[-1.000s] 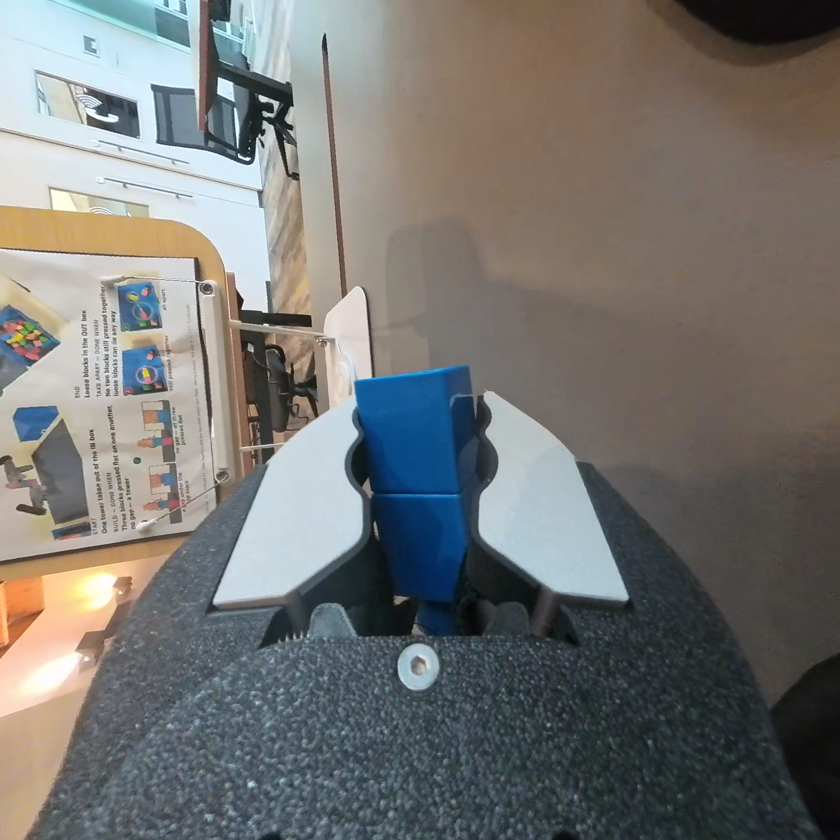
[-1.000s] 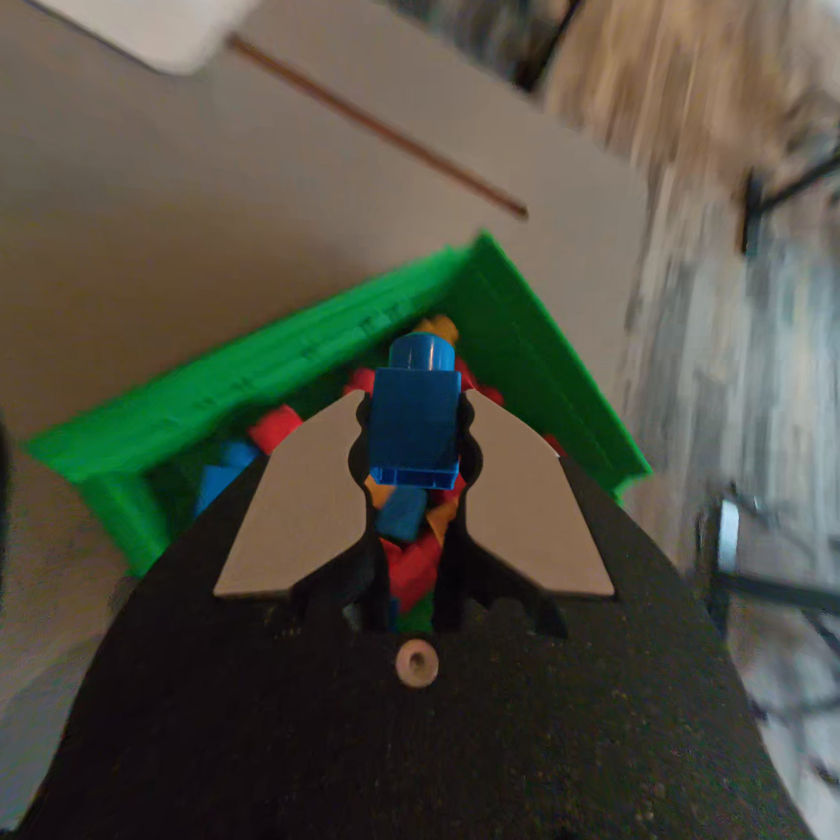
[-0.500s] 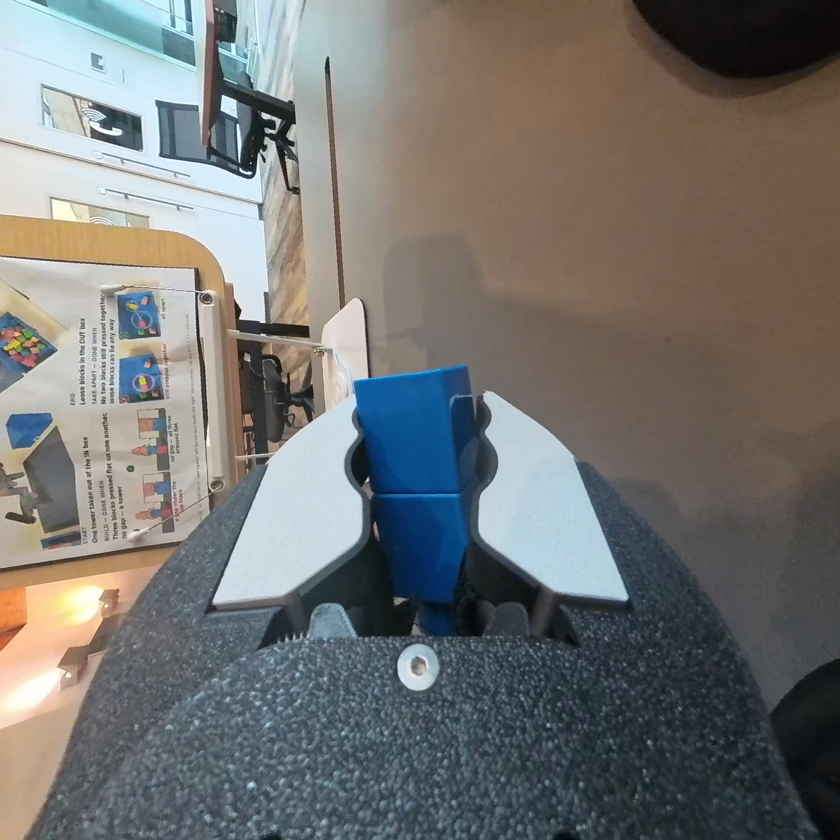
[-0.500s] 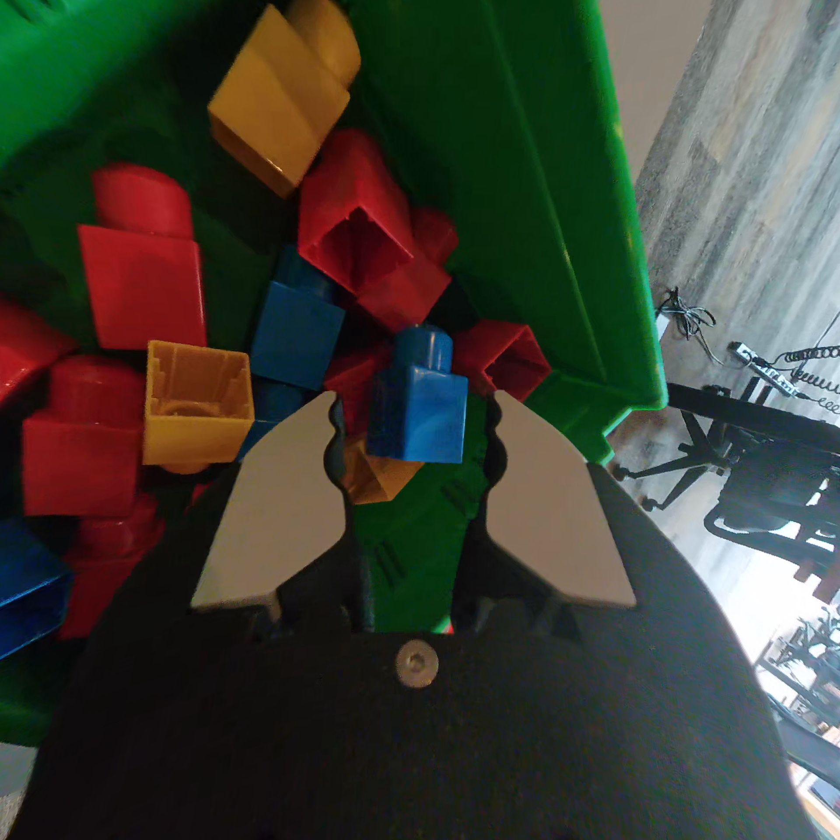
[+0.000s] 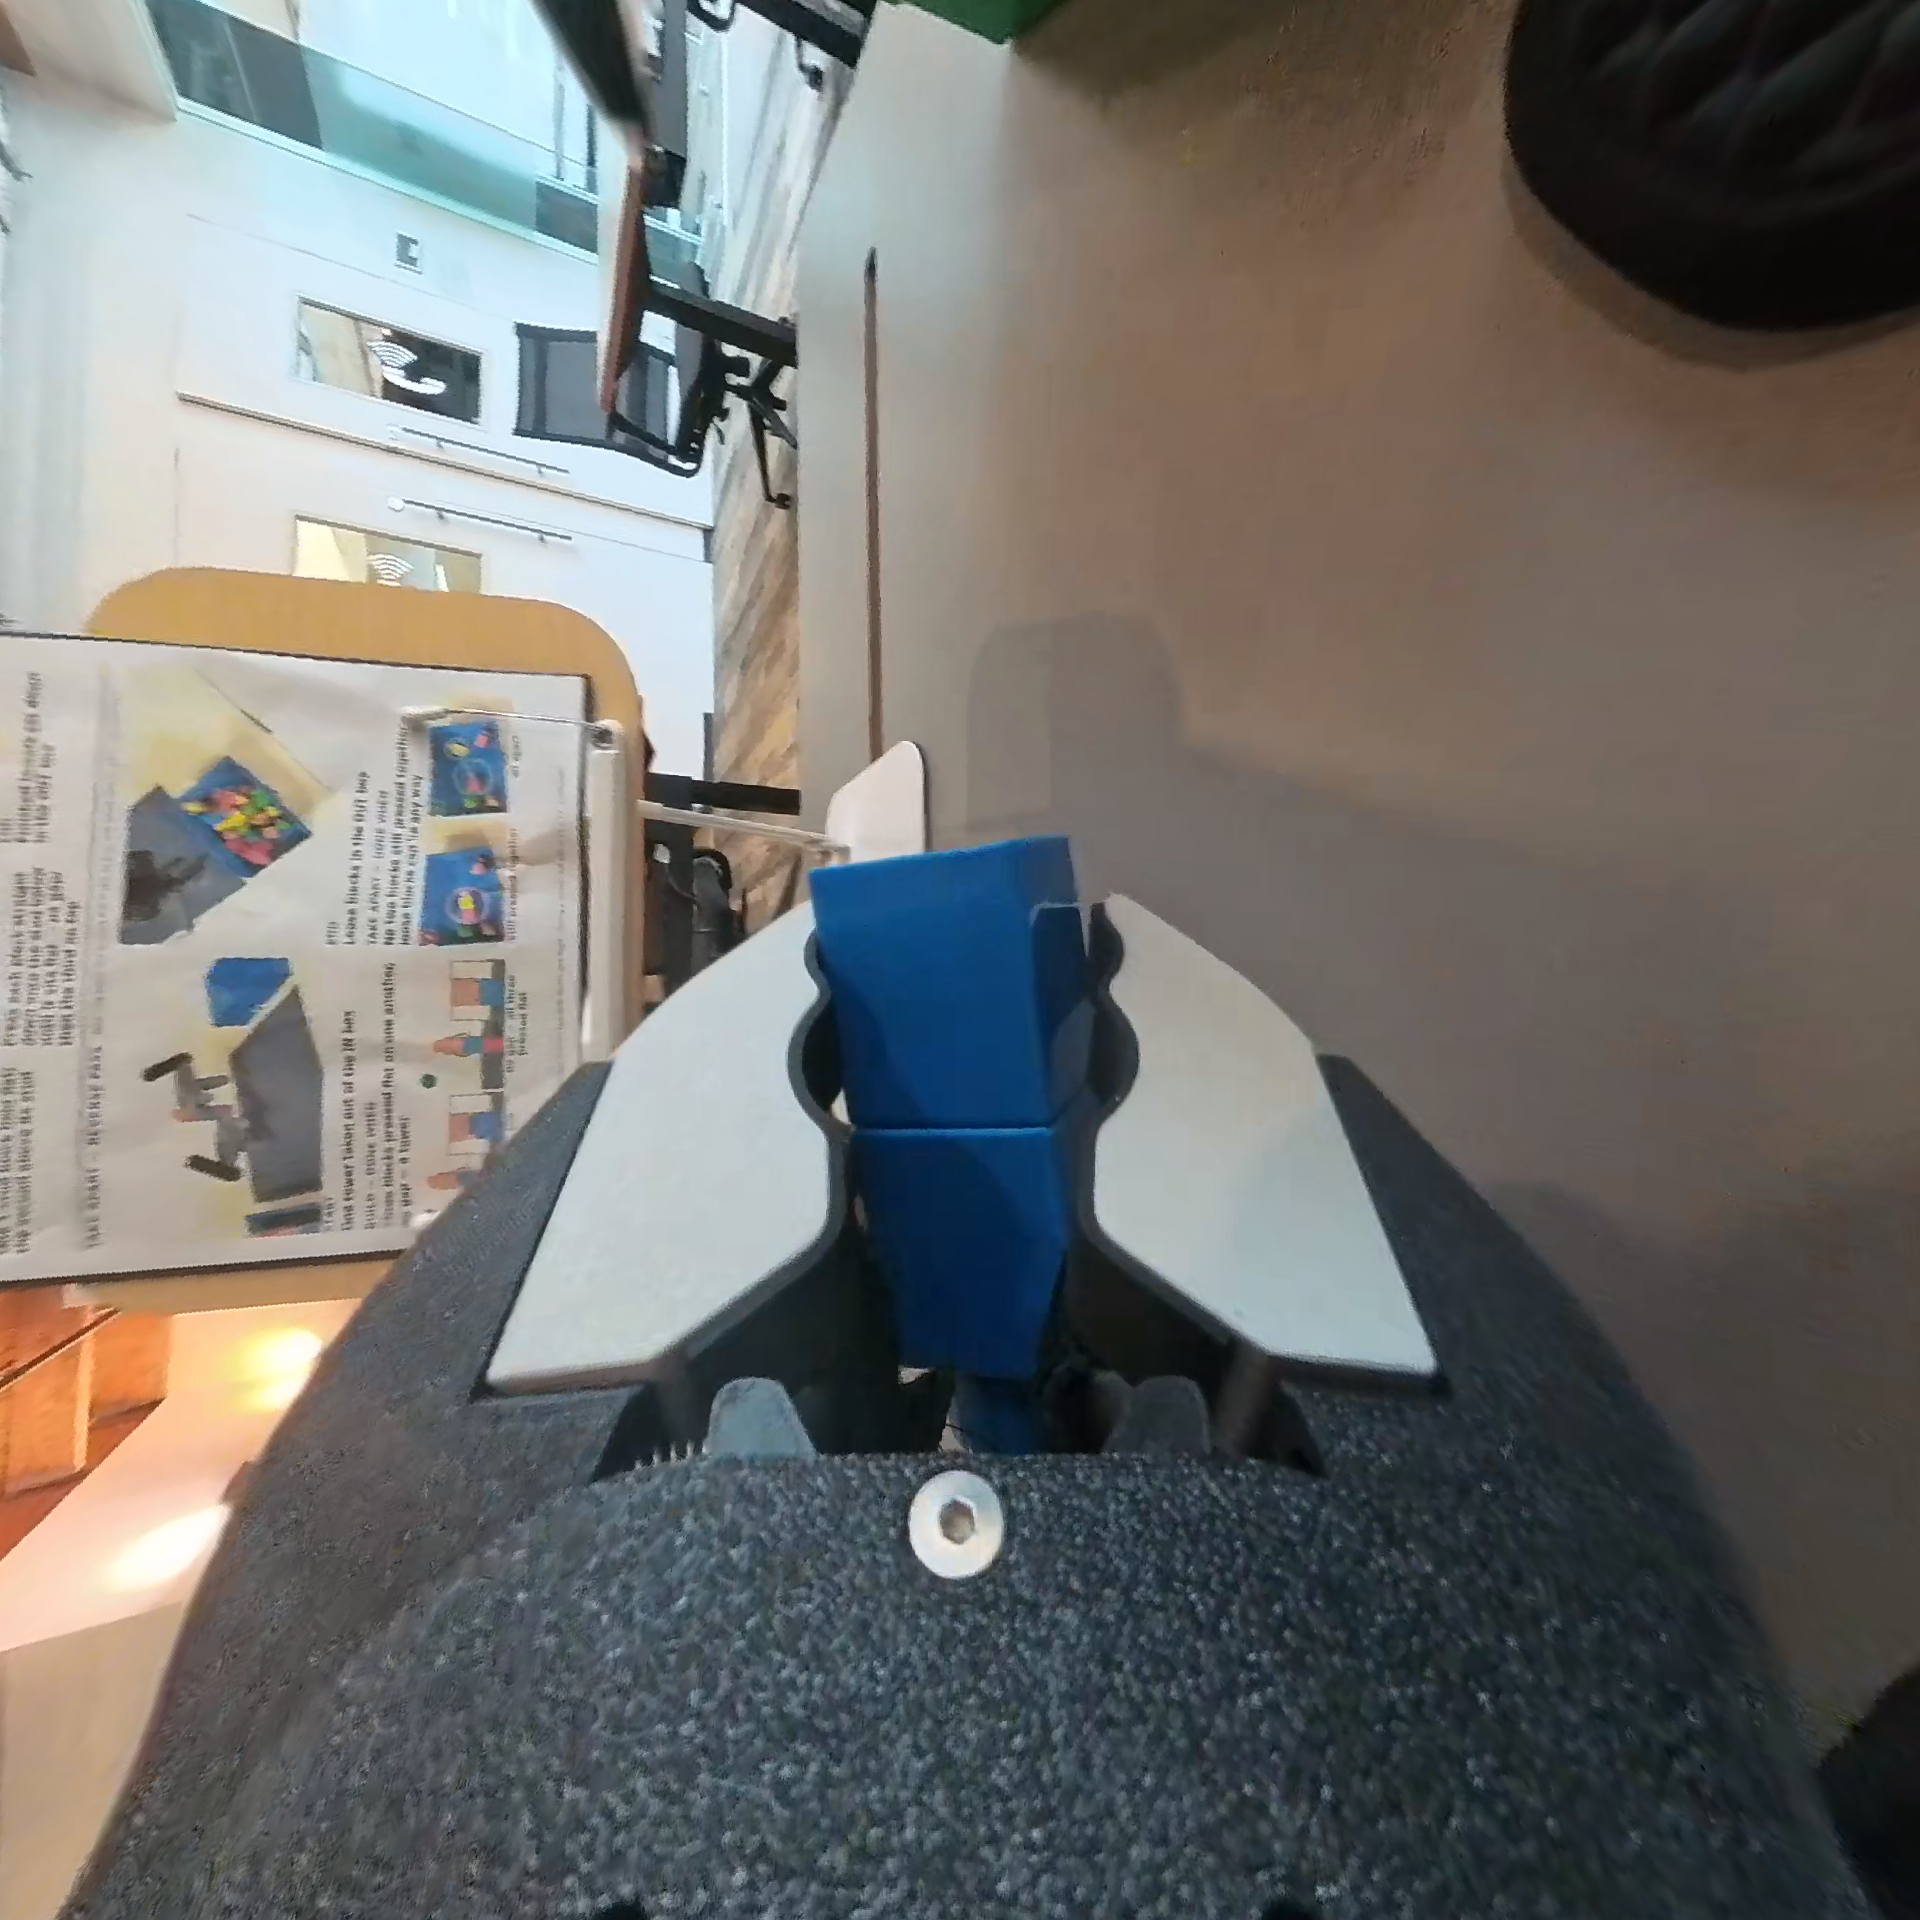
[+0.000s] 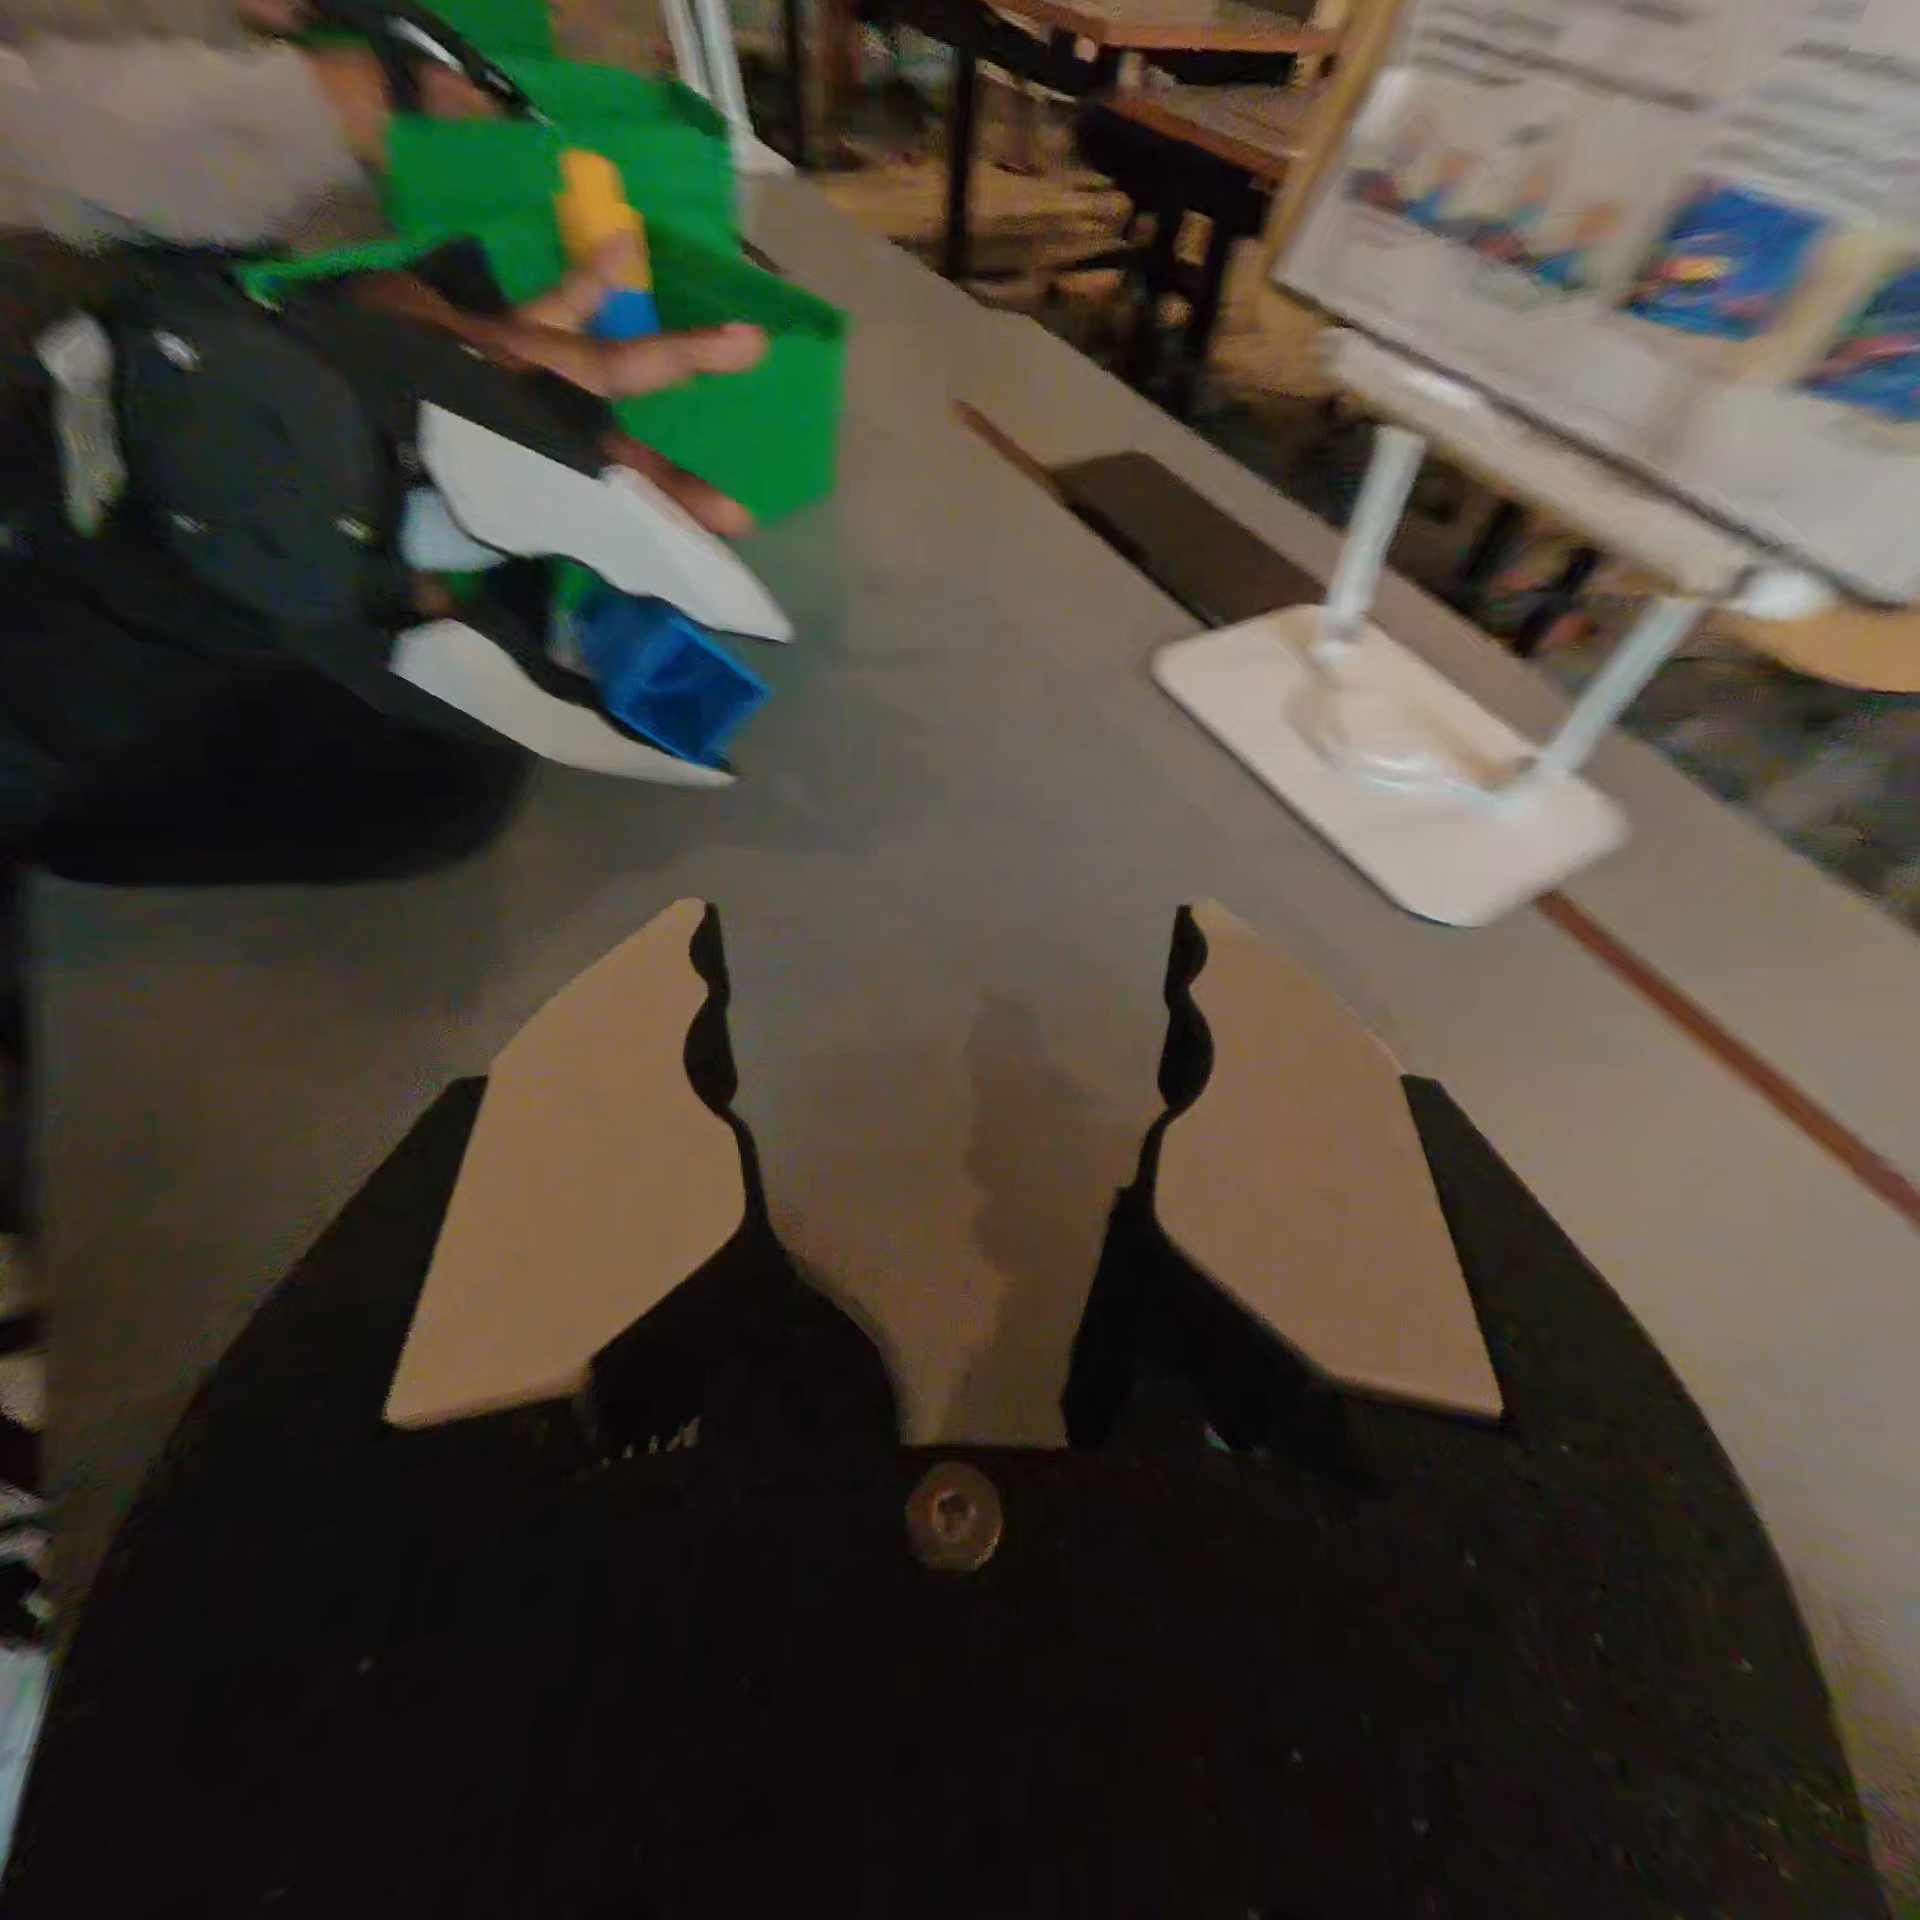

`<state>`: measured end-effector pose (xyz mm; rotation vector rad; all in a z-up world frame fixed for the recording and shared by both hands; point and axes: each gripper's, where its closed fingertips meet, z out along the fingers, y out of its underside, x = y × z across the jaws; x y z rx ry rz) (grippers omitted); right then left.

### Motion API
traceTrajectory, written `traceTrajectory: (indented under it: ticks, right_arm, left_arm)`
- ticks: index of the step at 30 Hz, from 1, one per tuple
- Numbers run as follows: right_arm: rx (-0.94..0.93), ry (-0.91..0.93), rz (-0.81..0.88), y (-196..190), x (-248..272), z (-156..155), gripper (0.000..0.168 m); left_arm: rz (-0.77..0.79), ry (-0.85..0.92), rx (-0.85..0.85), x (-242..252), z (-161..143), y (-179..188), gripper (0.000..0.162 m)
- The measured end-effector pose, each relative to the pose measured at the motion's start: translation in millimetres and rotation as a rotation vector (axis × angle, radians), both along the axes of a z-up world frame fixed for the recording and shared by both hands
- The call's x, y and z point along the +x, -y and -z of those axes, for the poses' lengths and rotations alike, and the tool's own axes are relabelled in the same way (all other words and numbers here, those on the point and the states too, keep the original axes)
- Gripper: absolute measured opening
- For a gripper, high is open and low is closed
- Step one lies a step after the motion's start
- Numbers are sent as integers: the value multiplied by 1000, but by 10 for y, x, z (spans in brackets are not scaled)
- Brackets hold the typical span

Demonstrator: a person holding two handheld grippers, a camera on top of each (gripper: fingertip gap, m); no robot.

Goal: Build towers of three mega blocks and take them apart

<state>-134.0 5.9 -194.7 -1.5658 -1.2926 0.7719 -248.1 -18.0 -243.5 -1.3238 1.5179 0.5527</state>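
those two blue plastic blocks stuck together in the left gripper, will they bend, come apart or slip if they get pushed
The stack of two blue plastic blocks looks rigid, with crisp, unbent edges under the grip. The seam is flush, so it probably holds under a light push. Its hollow open end, seen in the right wrist view, suggests it is light. The smooth faces might slip between the left gripper's fingers.

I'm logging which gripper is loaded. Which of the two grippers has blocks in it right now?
The left gripper: it is shut on the two joined blue blocks. The right gripper is open, with only bare table between its fingers.
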Motion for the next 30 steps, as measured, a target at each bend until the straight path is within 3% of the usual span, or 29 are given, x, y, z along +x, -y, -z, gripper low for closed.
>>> traceTrajectory:
  ticks: [4,10,13,14,15,30]
  right_arm:
    - [-224,-124,-141,378,-735,185,84]
    - [-446,-248,-181,394,-1141,184,69]
    - [-457,-221,-202,436,-1214,259,57]
    - [-451,-227,-207,443,-1228,265,42]
    - [-442,-242,-197,428,-1232,262,39]
    - [-367,-261,-202,415,-1075,174,36]
  left_arm:
    - [-16,3,125,20,-171,-32,44]
    - [-21,-33,217,62,-230,-44,44]
    - [-17,-41,225,81,-220,-42,44]
    - [-15,-42,226,90,-215,-39,44]
    - [-16,-45,229,92,-214,-39,44]
    - [-88,-31,263,-39,-239,-141,45]
